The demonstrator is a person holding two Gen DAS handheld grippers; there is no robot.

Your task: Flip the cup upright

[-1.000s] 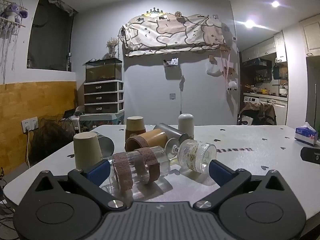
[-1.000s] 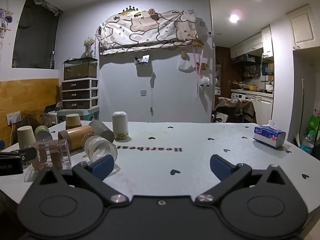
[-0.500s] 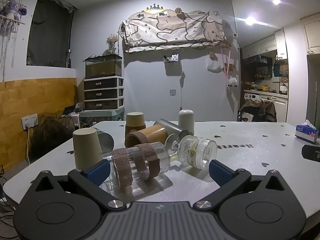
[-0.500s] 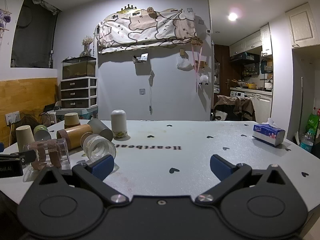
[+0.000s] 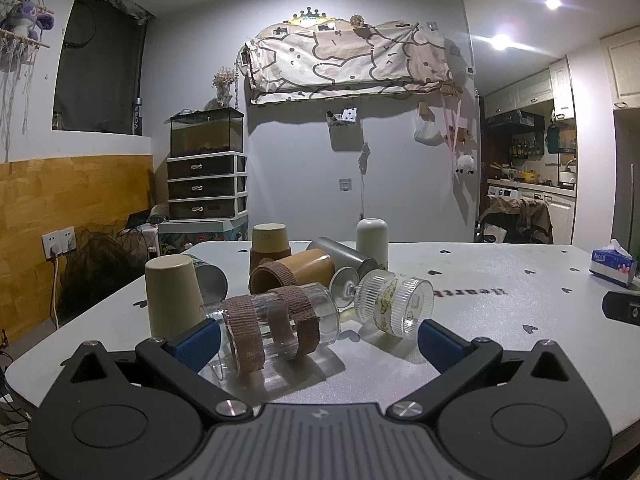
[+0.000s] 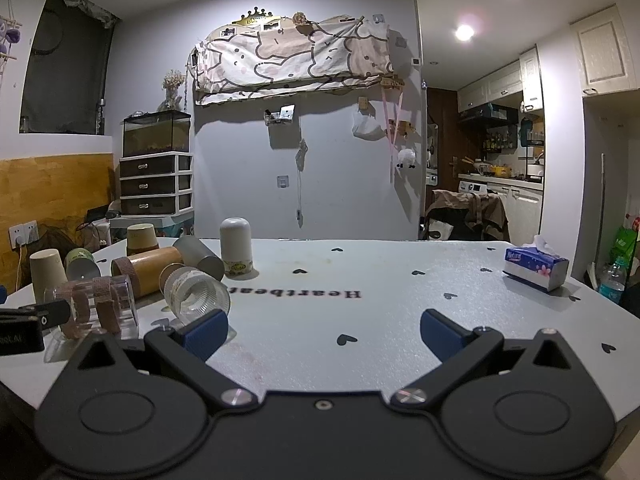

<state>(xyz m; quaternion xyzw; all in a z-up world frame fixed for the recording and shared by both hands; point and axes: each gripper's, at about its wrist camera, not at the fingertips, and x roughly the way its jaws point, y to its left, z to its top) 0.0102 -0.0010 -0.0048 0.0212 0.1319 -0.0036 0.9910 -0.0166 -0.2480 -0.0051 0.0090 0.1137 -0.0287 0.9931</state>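
On the white surface (image 5: 460, 280) printed with small black hearts, a cluster of cups sat toward the left side. Nearest the left gripper (image 5: 316, 338) lay a clear glass cup (image 5: 276, 324) on its side, wrapped with brown fabric bands, its body lying between the two blue-padded fingers (image 5: 198, 342), which stood wide apart; the left pad was close beside the glass, though whether it touched could not be told from this angle. Just to the right of that cup lay a ribbed clear glass (image 5: 394, 308), also on its side, with its open mouth facing the right wrist camera. Behind these lay a bamboo-coloured cup (image 5: 296, 274) with a brown sleeve and a grey metal tumbler (image 5: 344, 256), both tipped over. A beige cup (image 5: 172, 296) stood inverted to the left, a brown paper cup (image 5: 270, 242) stood mouth-down further back, and a white rounded cup (image 5: 372, 236) stood inverted near the tumbler. The right gripper (image 6: 324, 330) hovered over a bare stretch of the surface, its fingers (image 6: 442, 332) spread wide and holding nothing, with the ribbed glass just beyond its left pad. A tissue box (image 6: 536, 270) rested well apart on the far right side.
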